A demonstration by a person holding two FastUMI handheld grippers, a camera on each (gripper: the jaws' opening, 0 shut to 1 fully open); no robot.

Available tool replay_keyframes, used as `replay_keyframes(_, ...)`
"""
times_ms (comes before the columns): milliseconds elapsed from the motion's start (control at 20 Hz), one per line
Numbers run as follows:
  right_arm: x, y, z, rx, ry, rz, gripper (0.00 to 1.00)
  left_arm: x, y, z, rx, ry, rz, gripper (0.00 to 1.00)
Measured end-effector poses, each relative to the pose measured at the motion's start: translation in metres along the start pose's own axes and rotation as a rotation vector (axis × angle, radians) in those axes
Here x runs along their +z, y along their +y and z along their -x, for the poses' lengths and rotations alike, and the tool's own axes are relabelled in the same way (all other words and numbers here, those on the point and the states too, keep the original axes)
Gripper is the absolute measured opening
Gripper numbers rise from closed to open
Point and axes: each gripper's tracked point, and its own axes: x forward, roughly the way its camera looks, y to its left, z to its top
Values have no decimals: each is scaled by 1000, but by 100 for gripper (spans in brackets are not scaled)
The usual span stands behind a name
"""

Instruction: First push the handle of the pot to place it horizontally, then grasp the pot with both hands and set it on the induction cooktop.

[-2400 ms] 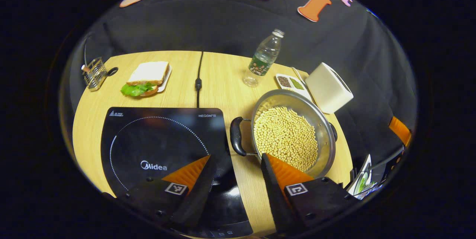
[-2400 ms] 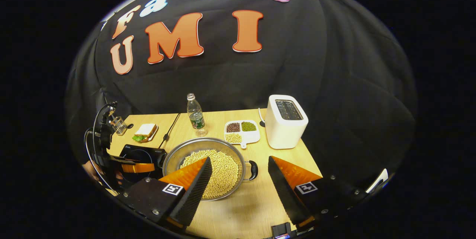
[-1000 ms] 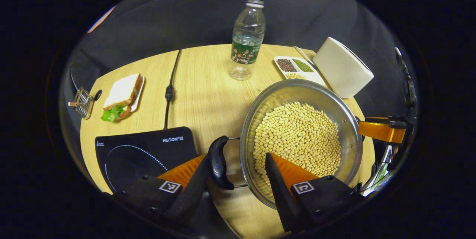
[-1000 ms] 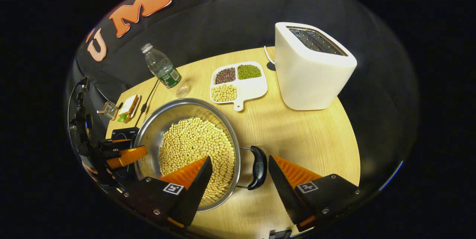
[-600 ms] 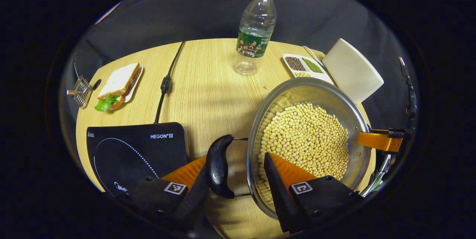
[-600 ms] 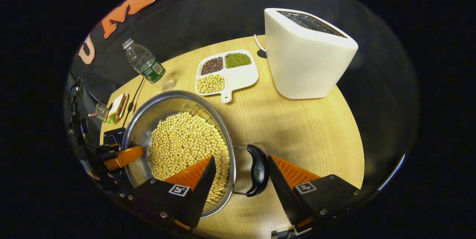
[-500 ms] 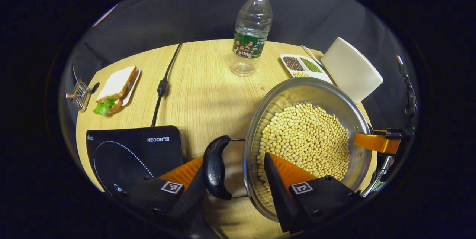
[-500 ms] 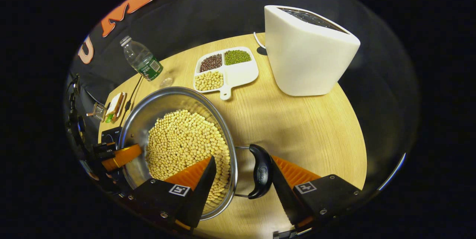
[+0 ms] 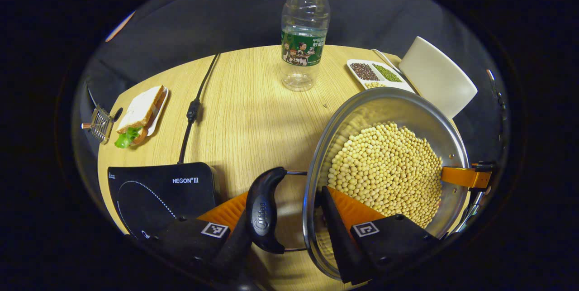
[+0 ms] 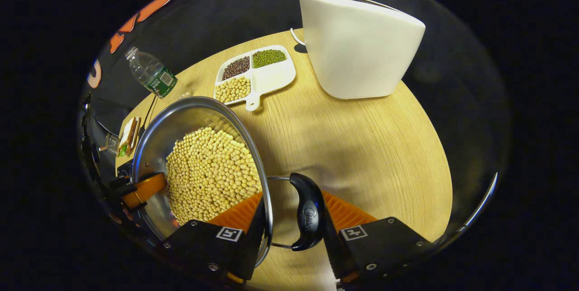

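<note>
The steel pot [image 9: 398,105], full of pale beans, stands on the wooden table right of the black induction cooktop [image 9: 154,191]. My left gripper [image 9: 284,191] is open and straddles the pot's black left handle [image 9: 263,216]: one finger is behind the handle, the other inside the rim. In the right gripper view the pot [image 10: 181,119] lies at the left. My right gripper [image 10: 293,197] has closed on its side of the pot, one finger against the inner wall, the other against the right handle [image 10: 307,214]. Each view shows the other gripper's orange finger at the pot's far rim.
A water bottle [image 9: 301,33] stands behind the pot. A white toaster [image 10: 357,46] and a divided dish of beans [image 10: 253,73] sit at the back right. A sandwich on a plate [image 9: 140,112], a small wire rack [image 9: 97,121] and the cooktop's cable [image 9: 194,105] lie at the left.
Both grippers have come down and forward onto the pot's two handles. In the last half second the right gripper's fingers narrowed onto its handle and rim; the left gripper's width is unchanged.
</note>
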Motion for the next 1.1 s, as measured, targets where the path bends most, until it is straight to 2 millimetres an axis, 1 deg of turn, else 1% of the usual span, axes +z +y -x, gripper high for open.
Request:
replay_keyframes(50,-1,1,2,6,2,-2,62,0,0,0,-8,-7,23,84)
replay_keyframes(100,0,1,3,8,2,-5,61,1,0,1,-9,-13,38,80)
replay_keyframes(150,-2,2,3,11,10,-7,55,-1,1,4,2,-19,47,77)
replay_keyframes(200,-4,3,6,11,13,-8,57,-1,1,6,23,-27,57,76)
replay_keyframes(300,-7,3,8,16,12,-11,55,-5,3,14,58,-36,79,76)
replay_keyframes(350,-11,4,13,20,10,-17,53,-6,3,21,70,-48,89,76)
replay_keyframes(450,-12,6,22,28,-18,-20,52,-3,5,32,88,-77,85,76)
replay_keyframes(600,-9,12,38,44,-44,-31,52,8,7,51,119,-144,60,77)
replay_keyframes(700,-7,18,50,61,-67,-27,50,13,11,66,138,-178,64,76)
replay_keyframes(800,-5,26,60,77,-89,-15,50,12,17,81,161,-194,82,76)
replay_keyframes(900,-6,37,69,92,-92,15,50,7,28,96,197,-202,109,77)
replay_keyframes(1000,-2,52,77,115,-105,50,50,2,40,112,226,-212,141,76)
replay_keyframes(1100,-2,71,84,152,-115,89,50,-3,57,131,263,-230,176,77)
